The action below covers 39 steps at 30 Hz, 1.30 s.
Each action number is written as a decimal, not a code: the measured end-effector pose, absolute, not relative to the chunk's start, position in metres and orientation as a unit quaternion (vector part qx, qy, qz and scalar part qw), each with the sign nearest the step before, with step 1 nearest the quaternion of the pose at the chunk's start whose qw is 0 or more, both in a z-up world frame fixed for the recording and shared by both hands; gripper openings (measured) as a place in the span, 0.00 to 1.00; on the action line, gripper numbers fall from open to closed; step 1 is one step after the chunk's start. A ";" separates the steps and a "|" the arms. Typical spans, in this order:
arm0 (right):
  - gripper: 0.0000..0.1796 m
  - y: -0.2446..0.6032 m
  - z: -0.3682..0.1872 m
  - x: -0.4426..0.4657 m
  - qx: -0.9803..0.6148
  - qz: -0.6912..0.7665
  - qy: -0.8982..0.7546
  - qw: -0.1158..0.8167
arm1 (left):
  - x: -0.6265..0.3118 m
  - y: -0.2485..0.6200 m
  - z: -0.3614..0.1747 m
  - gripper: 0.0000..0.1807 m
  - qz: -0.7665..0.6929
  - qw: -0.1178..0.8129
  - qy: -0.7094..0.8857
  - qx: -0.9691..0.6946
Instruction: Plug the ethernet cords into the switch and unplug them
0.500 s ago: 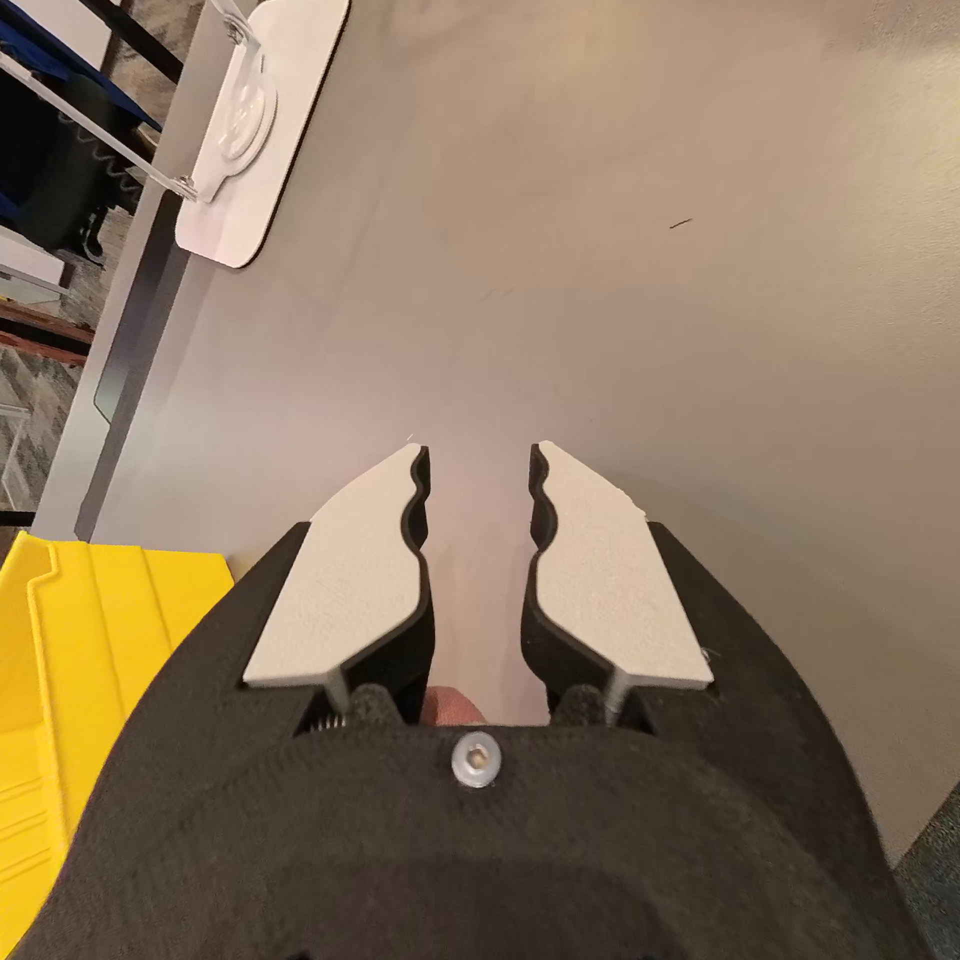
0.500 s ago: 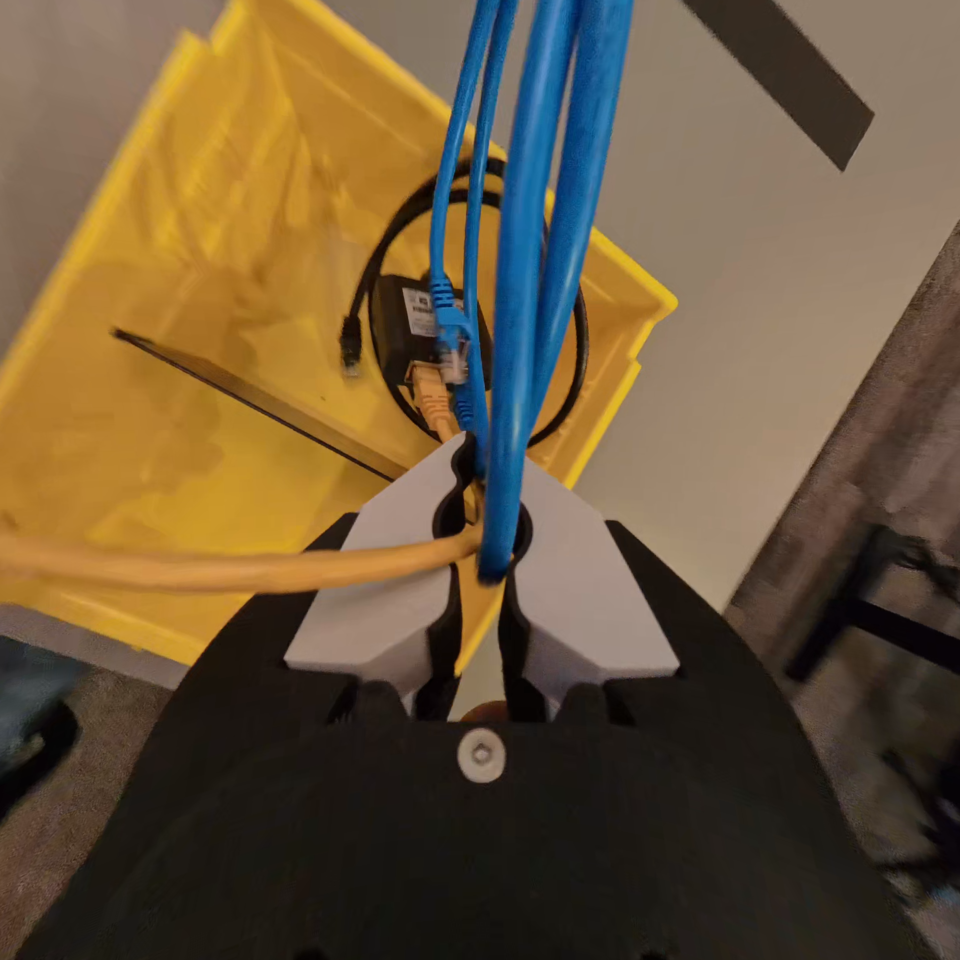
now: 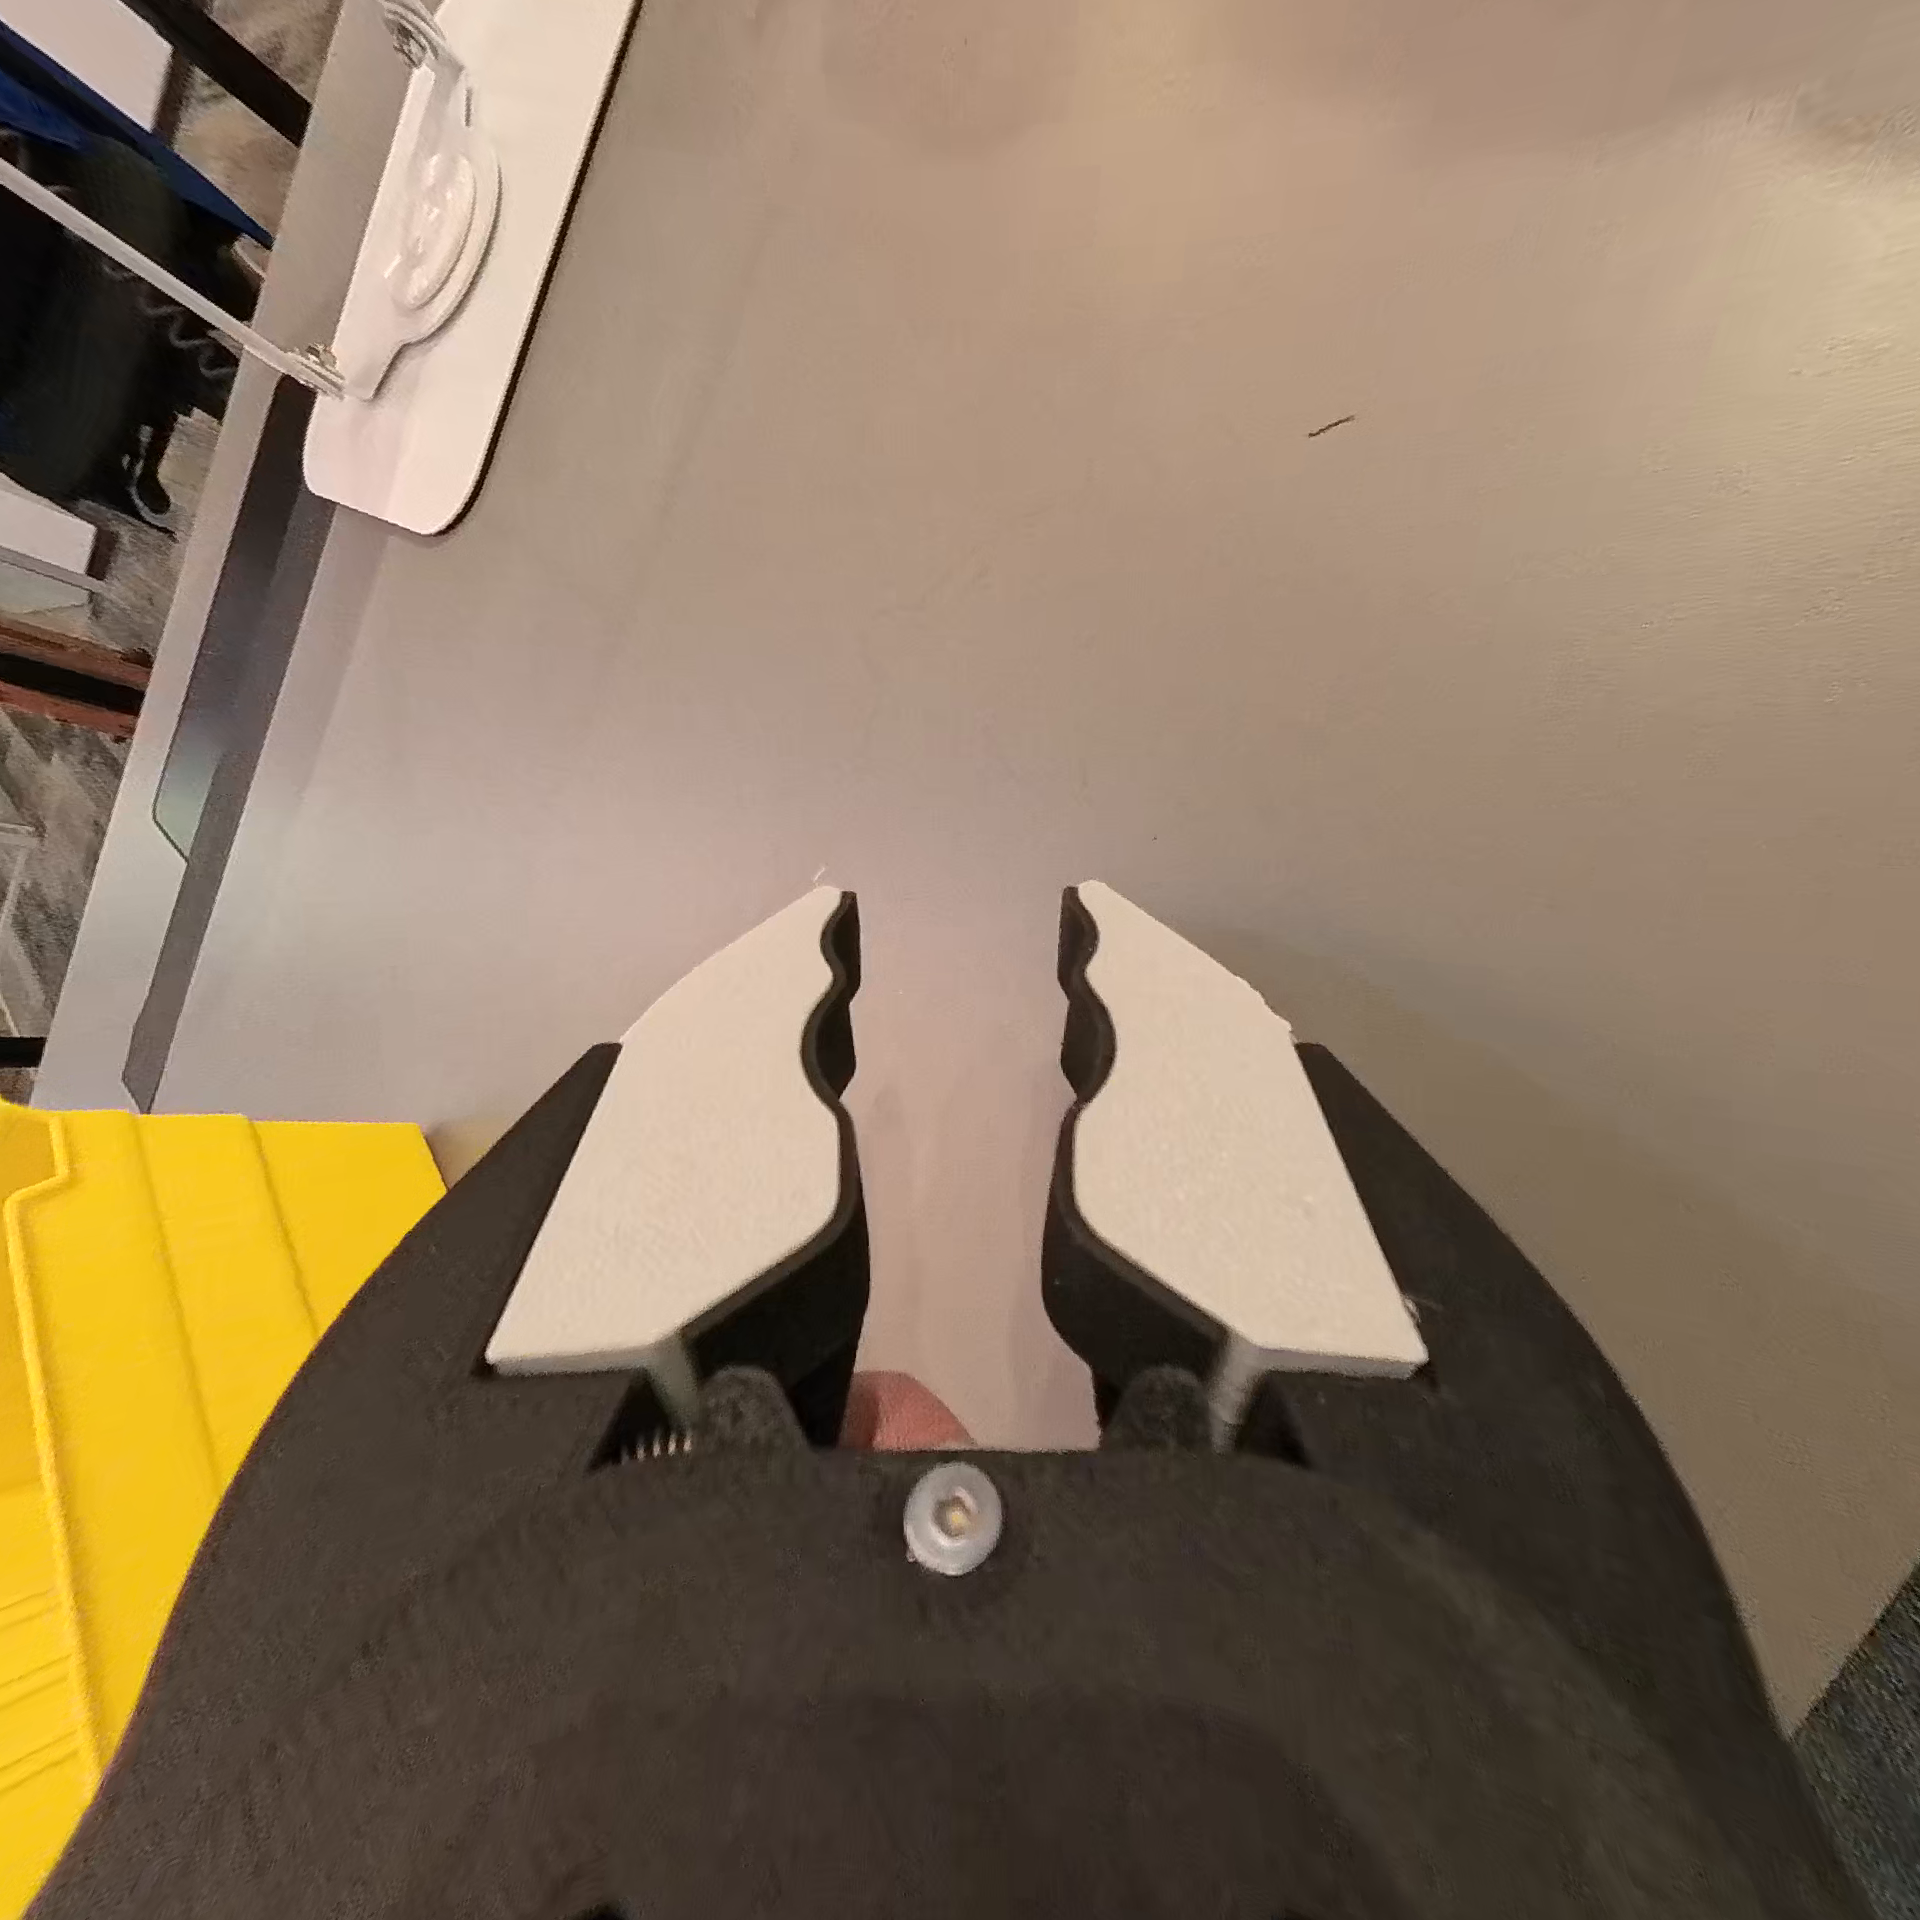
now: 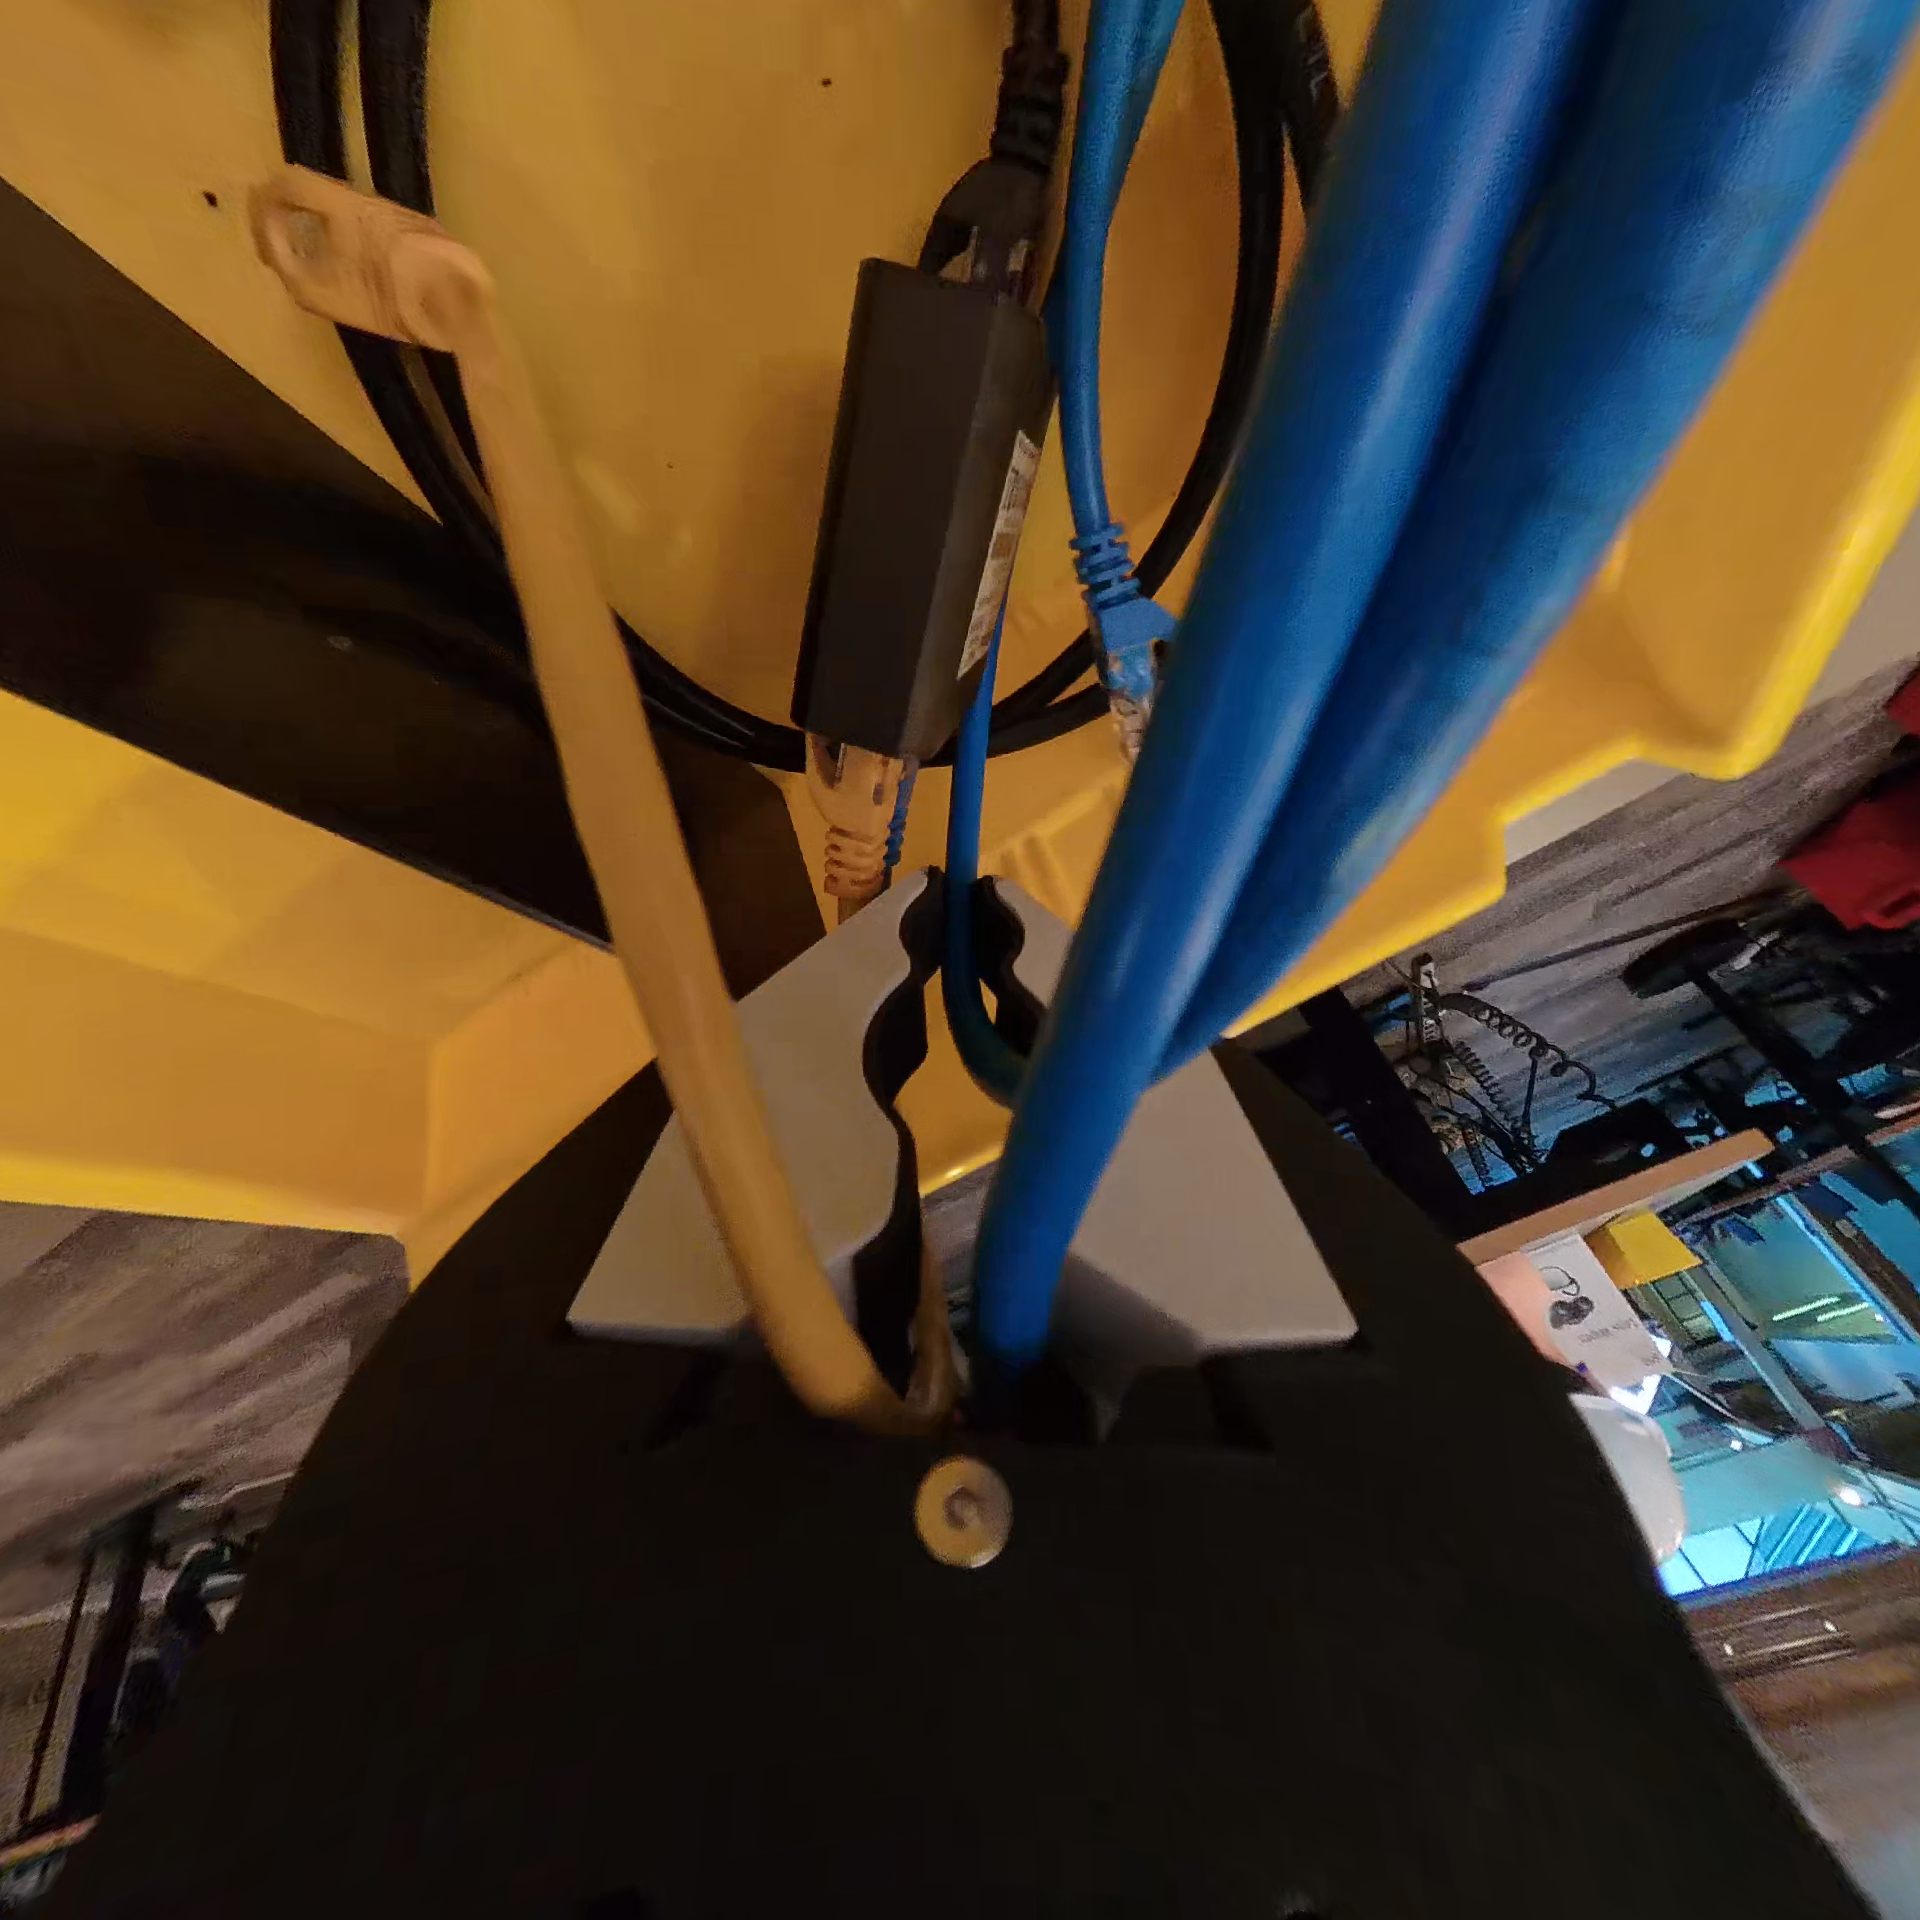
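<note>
In the right wrist view my right gripper (image 4: 961, 883) is shut on a bundle of ethernet cords. A thin blue cord (image 4: 971, 790) runs out between its tips. Thick blue loops (image 4: 1351, 623) and a yellow cord (image 4: 582, 644) pass over its fingers. The black switch (image 4: 914, 499) lies just ahead in the yellow bin (image 4: 675, 156). A yellow plug (image 4: 857, 821) sits in its near end and a loose blue plug (image 4: 1127, 644) hangs beside it. In the left wrist view my left gripper (image 3: 958, 904) is open and empty above the grey table (image 3: 1247, 623).
A black cable coil (image 4: 1247, 312) circles the switch and a dark divider (image 4: 208, 582) crosses the bin. In the left wrist view, the bin's corner (image 3: 156, 1299) shows at lower left, a white mounting plate (image 3: 457, 260) at the table's far left edge, and carpet (image 3: 1860, 1683) at lower right.
The right gripper has moved much closer to the switch and bin, still holding the cords. The yellow cord now runs forward over the left finger. The left gripper has barely moved.
</note>
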State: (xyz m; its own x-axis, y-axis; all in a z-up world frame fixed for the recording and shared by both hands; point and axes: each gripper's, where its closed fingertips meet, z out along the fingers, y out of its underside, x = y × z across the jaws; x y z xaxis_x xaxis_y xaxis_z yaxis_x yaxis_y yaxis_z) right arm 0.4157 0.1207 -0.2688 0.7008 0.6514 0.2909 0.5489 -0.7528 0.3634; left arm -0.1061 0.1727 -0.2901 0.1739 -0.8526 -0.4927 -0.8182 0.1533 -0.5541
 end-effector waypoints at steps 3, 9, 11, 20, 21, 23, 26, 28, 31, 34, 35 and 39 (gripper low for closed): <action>0.02 0.126 -0.277 0.413 0.907 0.182 0.348 0.150 | -0.105 0.172 -0.291 0.20 -0.021 0.403 0.645 -0.649; 0.02 0.127 -0.279 0.415 0.870 0.173 0.387 0.251 | -0.102 0.170 -0.292 0.20 -0.021 0.402 0.652 -0.642; 0.04 0.128 -0.280 0.414 0.843 0.192 0.413 0.285 | -0.102 0.168 -0.291 0.20 -0.021 0.402 0.654 -0.640; 0.16 0.152 -0.272 0.407 0.849 0.218 0.439 0.199 | -0.099 0.161 -0.291 0.21 -0.031 0.399 0.664 -0.632; 0.22 0.157 -0.267 0.404 0.854 0.221 0.438 0.170 | -0.099 0.162 -0.291 0.21 -0.032 0.398 0.664 -0.632; 0.25 0.161 -0.261 0.393 0.873 0.200 0.428 0.124 | -0.099 0.163 -0.291 0.21 -0.032 0.397 0.663 -0.633; 0.35 0.162 -0.255 0.384 0.892 0.165 0.414 0.076 | -0.099 0.163 -0.292 0.21 -0.033 0.395 0.664 -0.634; 0.38 0.164 -0.249 0.383 0.896 0.158 0.410 0.054 | -0.100 0.162 -0.293 0.21 -0.032 0.394 0.665 -0.634; 0.39 0.164 -0.233 0.386 0.895 0.167 0.411 0.045 | -0.100 0.163 -0.294 0.21 -0.030 0.392 0.665 -0.635; 0.36 0.170 -0.207 0.385 0.893 0.182 0.412 0.014 | -0.101 0.164 -0.295 0.21 -0.029 0.390 0.664 -0.637; 0.31 0.172 -0.201 0.380 0.896 0.173 0.409 -0.004 | -0.101 0.164 -0.295 0.21 -0.029 0.389 0.664 -0.638; 0.07 0.188 -0.193 0.381 0.900 0.188 0.388 -0.065 | -0.100 0.164 -0.295 0.21 -0.029 0.390 0.665 -0.636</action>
